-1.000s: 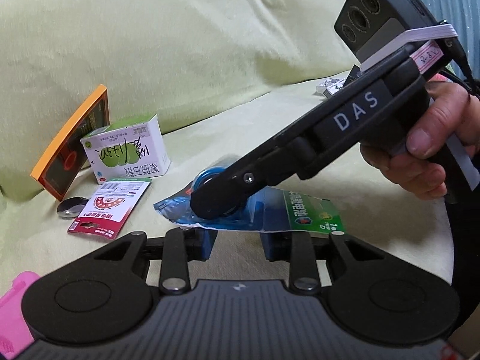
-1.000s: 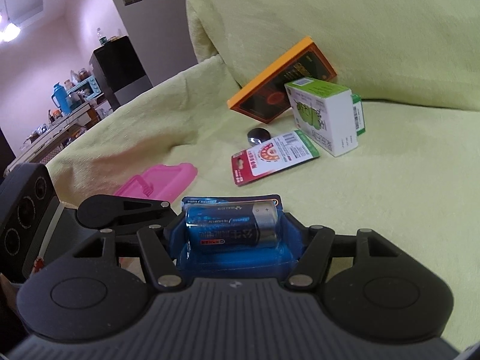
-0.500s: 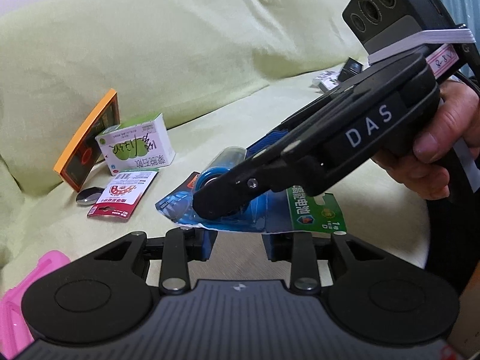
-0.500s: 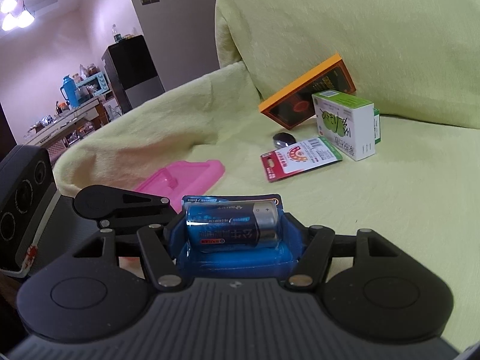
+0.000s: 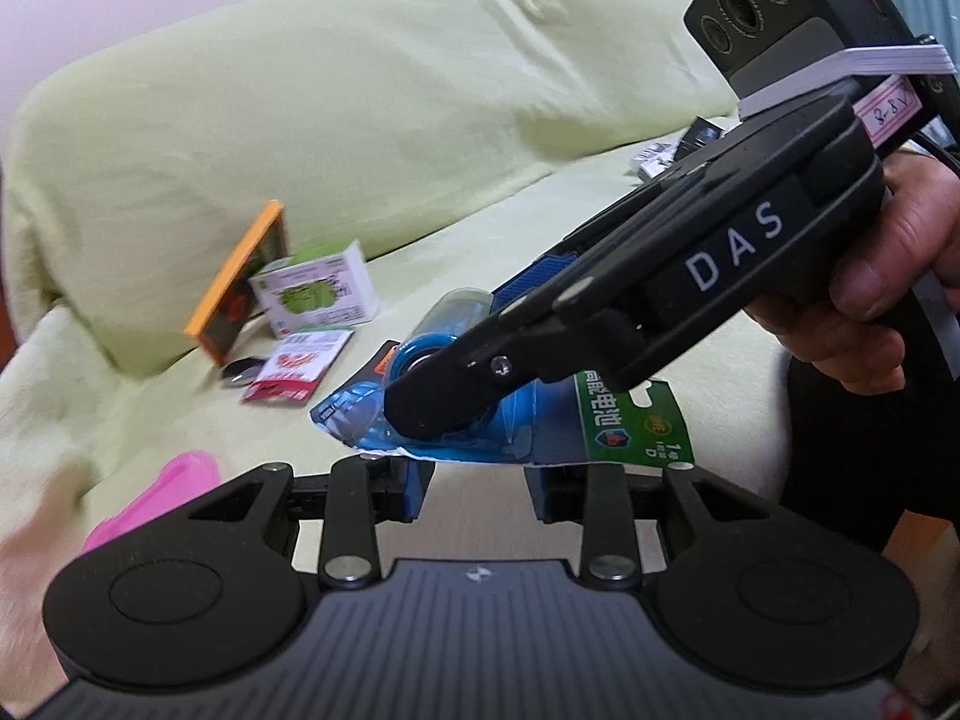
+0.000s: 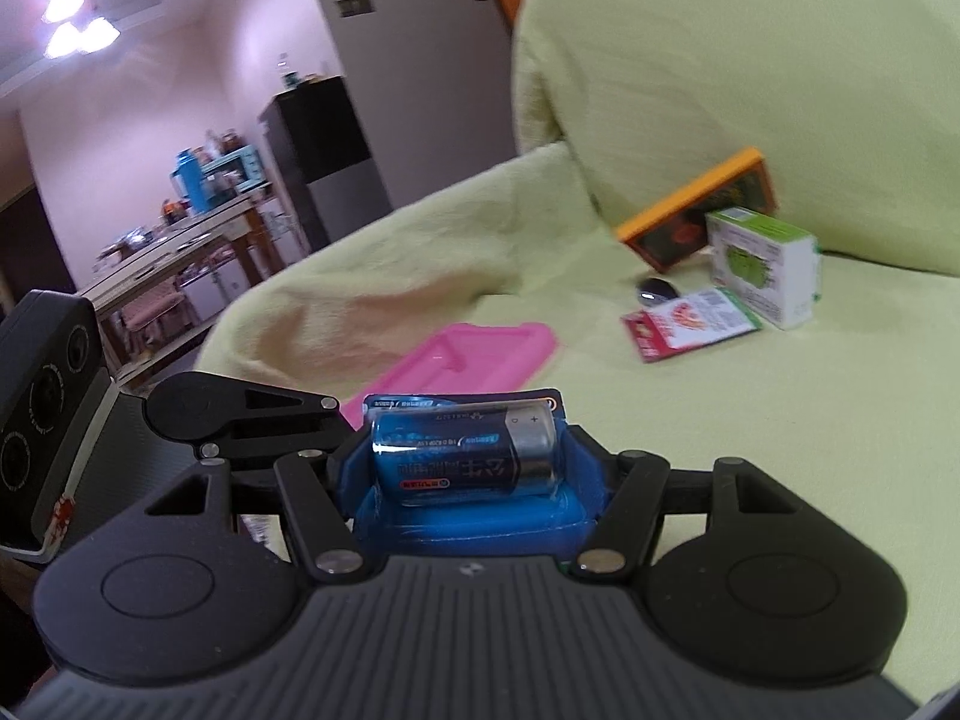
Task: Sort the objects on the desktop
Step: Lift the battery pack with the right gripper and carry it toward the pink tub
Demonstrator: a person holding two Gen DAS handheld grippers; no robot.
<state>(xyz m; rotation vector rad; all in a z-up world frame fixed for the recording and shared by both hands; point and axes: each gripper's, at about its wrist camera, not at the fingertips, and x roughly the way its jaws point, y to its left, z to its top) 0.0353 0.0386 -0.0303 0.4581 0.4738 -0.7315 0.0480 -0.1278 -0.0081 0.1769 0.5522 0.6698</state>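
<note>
The battery pack [image 6: 465, 456], a blue blister card with one fat battery inside, sits pinched between the blue pads of the right gripper [image 6: 468, 474], held up above the yellow-green sofa seat [image 6: 750, 420]. From the left wrist view the same pack [image 5: 510, 420] hangs just ahead of the left gripper [image 5: 477, 474], whose fingers stand spread with bare seat showing between them; the pack's lower edge lies just over their tips, and I cannot tell whether it touches them. A hand [image 5: 882, 300] grips the right gripper's handle. Farther off on the seat lies a pink tray [image 6: 480, 354]. Beyond it, near the backrest, a red sachet [image 6: 690, 324] lies flat beside a small dark disc [image 6: 655, 291], then a green-and-white box [image 6: 765, 264], and an orange-edged box [image 6: 696, 216] leans against the cushion.
</note>
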